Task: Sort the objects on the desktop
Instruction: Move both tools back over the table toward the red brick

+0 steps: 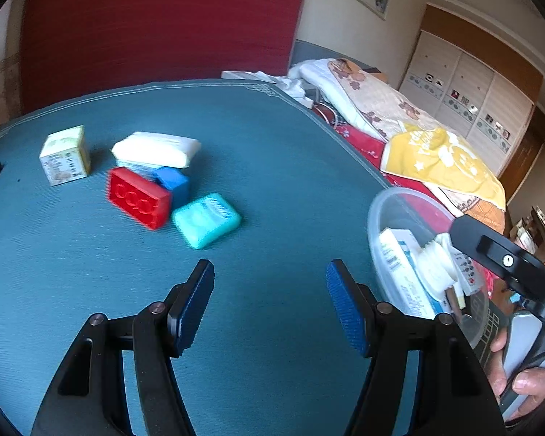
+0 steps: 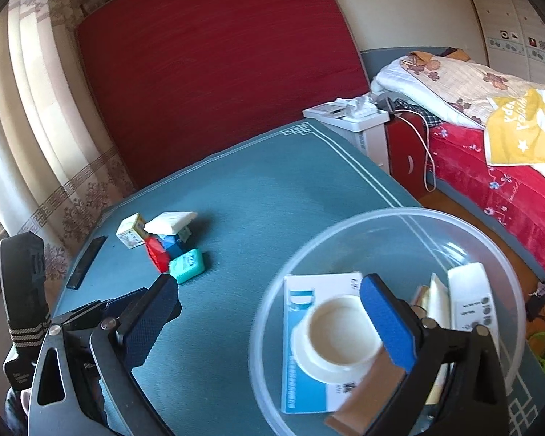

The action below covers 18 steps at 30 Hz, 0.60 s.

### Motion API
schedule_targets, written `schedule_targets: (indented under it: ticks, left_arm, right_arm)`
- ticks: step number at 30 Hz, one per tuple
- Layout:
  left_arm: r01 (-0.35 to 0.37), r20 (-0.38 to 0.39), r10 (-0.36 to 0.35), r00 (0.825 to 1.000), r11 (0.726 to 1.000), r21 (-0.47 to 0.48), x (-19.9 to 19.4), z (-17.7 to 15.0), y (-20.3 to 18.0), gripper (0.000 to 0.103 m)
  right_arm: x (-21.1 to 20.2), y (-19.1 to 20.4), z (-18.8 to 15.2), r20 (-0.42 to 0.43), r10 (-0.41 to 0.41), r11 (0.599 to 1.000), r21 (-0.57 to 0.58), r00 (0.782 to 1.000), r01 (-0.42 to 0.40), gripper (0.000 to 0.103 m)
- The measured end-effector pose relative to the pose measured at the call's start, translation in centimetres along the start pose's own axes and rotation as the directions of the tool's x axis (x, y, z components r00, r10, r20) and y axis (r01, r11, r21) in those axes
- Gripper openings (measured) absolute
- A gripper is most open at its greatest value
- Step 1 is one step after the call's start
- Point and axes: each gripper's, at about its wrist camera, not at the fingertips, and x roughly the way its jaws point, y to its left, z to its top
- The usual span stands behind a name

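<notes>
On the teal table mat (image 1: 272,145) lies a cluster: a red brick (image 1: 138,198), a blue block (image 1: 173,181), a teal soap case (image 1: 206,220), a white tissue pack (image 1: 156,149) and a small cream box (image 1: 65,155). My left gripper (image 1: 270,301) is open and empty, hovering short of the cluster. A clear plastic bowl (image 2: 454,229) holds a blue-and-white box (image 2: 301,327), a white lid (image 2: 341,338), a white remote (image 2: 472,298) and a brown block (image 2: 367,399). My right gripper (image 2: 269,309) is open over the bowl's left rim.
A black phone (image 2: 85,263) lies at the mat's left edge. A bed with a yellow cloth (image 2: 519,127) and a white side table (image 2: 348,114) stand to the right of the table. A red board (image 2: 218,72) leans behind. The bowl also shows in the left wrist view (image 1: 399,210).
</notes>
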Motion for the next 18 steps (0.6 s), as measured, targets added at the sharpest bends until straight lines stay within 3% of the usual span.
schedule_targets:
  ticks: [13, 18]
  left_arm:
    - [-0.101, 0.019, 0.104, 0.994, 0.987, -0.123, -0.7, 0.9, 7.0, 0.068]
    - [-0.137, 0.014, 0.140, 0.990, 0.984, -0.113, 0.2, 1.6, 8.3, 0.068]
  right_arm:
    - [2.1, 4.3, -0.2, -0.029, 0.046, 0.996, -0.071, 0.999, -0.048, 0.101]
    - [3.0, 5.6, -0.6, -0.056, 0.062, 0.993, -0.098, 0.996, -0.068, 0.101]
